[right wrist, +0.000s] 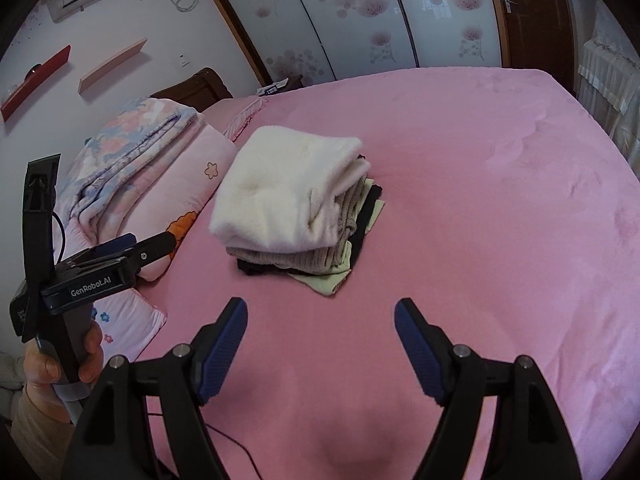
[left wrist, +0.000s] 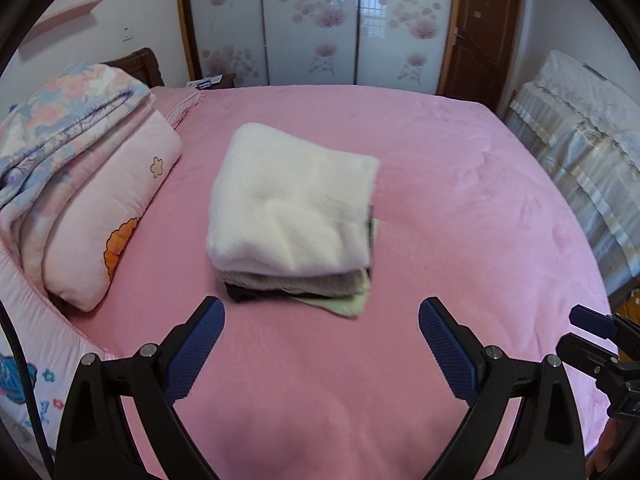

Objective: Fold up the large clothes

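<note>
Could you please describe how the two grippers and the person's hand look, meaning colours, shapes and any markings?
Both grippers, left gripper and right gripper, have black angular frames with silver pivot bolts and two blue, textured finger pads. Seen from the right wrist, the left gripper's black body bears white lettering "GenRobot.AI". A thin black cable loops near it. The left hand is bare, above a beige sleeve.

right tongs [right wrist: 320, 316] spread empty, folded clothes stack [right wrist: 296, 212] on pink bed [right wrist: 500, 220]

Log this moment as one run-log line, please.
left gripper: open, empty | right gripper: open, empty | folded clothes stack: on pink bed, white garment on top, untouched
</note>
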Motion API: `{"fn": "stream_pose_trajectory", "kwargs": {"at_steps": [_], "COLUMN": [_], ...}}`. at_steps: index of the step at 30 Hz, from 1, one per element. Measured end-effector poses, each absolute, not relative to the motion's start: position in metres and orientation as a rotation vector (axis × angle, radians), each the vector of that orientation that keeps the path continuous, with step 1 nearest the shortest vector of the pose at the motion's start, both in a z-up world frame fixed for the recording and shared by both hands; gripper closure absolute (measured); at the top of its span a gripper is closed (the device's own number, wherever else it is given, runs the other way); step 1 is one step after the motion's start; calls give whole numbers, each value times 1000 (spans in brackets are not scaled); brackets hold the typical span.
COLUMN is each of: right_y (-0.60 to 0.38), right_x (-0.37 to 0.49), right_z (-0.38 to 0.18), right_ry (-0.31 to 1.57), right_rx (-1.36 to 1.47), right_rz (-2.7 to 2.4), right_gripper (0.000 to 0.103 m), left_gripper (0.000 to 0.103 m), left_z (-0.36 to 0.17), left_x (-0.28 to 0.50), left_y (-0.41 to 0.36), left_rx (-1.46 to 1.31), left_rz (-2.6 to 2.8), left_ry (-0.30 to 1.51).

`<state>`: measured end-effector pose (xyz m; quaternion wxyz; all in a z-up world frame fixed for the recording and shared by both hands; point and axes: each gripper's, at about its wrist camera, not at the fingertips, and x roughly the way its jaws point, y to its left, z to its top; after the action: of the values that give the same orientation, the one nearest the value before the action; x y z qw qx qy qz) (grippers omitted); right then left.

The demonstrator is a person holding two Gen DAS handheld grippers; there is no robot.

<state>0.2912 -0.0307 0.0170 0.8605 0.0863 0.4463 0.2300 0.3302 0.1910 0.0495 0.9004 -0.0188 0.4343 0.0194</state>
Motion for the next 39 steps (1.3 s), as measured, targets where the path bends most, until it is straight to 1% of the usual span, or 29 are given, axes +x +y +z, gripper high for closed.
{"fn": "stream_pose_trajectory", "kwargs": {"at_steps": [5,8,12,16,20,25,28,31,34,39], "right_y": [-67,-84,-110,-136,-152,-163,-173,-180,-182,-183], "right_x": [222,184,137,93,52,9,-9,-26,-39,-46], "right_z": [55,67,72,66,58,51,48,48,47,43], "right_ry": [897,877,854,845,802,721,687,646,611,615], "right_rx": [130,94,84,75,20,-7,17,38,19,29], "right_rz": [453,430,392,347,298,233,191,162,131,148], "right_gripper": [26,26,26,26,26,26,26,26,26,25], "left_gripper": [6,6,6,6,5,5,5,5,5,5], "left_z": [88,105,120,127,123,104,90,83,78,70], "left_x": [262,226,174,125,79,28,13,-3,-15,-27], "left_y": [136,105,72,52,35,13,6,0,-8,-17], "left_rx": [-35,-17,-24,-51,-60,-68,-85,-95,-45,-21], "left_rz": [-11,-41,-61,-17,8,22,20,23,62,55], "left_ry": [873,857,794,740,707,688,710,686,652,645]}}
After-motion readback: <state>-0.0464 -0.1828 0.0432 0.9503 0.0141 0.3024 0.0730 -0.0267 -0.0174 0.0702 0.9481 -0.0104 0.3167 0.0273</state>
